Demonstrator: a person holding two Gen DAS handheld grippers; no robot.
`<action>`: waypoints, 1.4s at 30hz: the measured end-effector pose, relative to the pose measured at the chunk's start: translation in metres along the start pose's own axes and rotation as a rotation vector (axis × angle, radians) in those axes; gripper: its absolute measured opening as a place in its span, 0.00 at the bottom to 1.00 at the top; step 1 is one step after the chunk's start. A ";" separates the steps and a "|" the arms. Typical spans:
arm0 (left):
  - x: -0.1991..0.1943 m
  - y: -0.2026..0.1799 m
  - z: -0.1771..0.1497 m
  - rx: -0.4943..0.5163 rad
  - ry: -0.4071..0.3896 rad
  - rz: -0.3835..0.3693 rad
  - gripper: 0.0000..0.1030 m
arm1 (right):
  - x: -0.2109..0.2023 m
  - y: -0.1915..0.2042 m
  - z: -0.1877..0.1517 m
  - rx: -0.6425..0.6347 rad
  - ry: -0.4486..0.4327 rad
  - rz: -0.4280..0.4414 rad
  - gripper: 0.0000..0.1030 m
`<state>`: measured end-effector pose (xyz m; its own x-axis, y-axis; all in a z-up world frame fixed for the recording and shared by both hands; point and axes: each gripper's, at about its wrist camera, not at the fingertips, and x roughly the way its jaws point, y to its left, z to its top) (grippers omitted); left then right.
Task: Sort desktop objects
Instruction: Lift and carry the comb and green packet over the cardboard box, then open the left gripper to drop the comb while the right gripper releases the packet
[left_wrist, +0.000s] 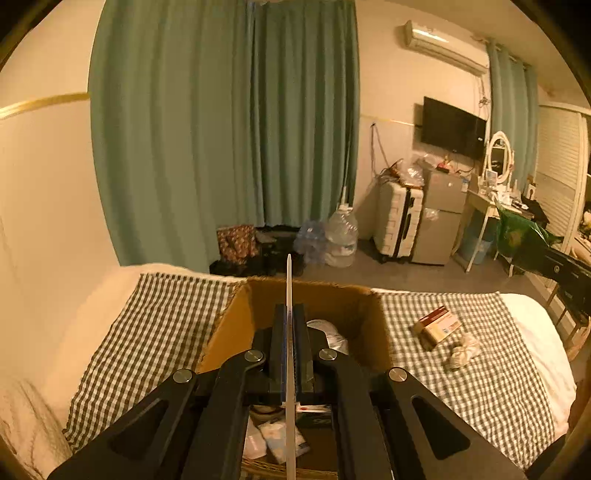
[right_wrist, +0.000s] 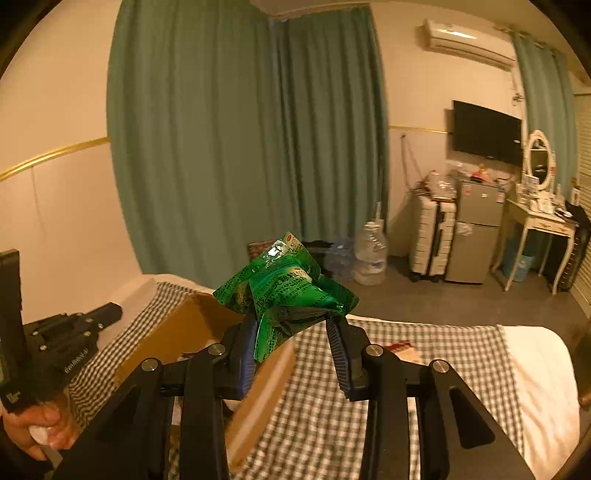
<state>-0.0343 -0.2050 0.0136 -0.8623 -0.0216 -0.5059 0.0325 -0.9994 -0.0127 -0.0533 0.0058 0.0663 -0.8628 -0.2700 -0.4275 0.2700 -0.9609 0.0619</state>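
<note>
With some items already in my cardboard box (left_wrist: 229, 325), my left gripper (left_wrist: 289, 332) clamps a thin white card (left_wrist: 289, 280) above it, my right gripper (right_wrist: 295, 332) pinches a green packet (right_wrist: 288, 291), and a small carton (left_wrist: 437, 325) and crumpled wad (left_wrist: 463, 352) wait on the checked cloth (left_wrist: 480, 387).

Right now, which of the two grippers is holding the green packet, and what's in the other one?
The right gripper: its fingers clamp the crumpled green packet. The left gripper is shut on a thin white card seen edge-on, above the cardboard box.

Black angular claw (left_wrist: 289, 325) arms, silver round screws; blue-edged pads (right_wrist: 338, 343)
</note>
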 end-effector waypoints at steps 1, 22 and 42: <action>0.005 0.004 -0.001 -0.006 0.010 0.003 0.01 | 0.006 0.003 0.001 -0.005 0.005 0.009 0.33; 0.079 0.031 -0.028 -0.029 0.148 0.001 0.02 | 0.119 0.055 -0.027 -0.085 0.172 0.115 0.34; 0.076 0.015 -0.028 -0.008 0.184 0.012 0.16 | 0.121 0.050 -0.037 -0.070 0.199 0.080 0.50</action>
<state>-0.0848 -0.2208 -0.0495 -0.7550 -0.0277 -0.6552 0.0474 -0.9988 -0.0123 -0.1284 -0.0727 -0.0161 -0.7379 -0.3213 -0.5935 0.3693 -0.9283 0.0434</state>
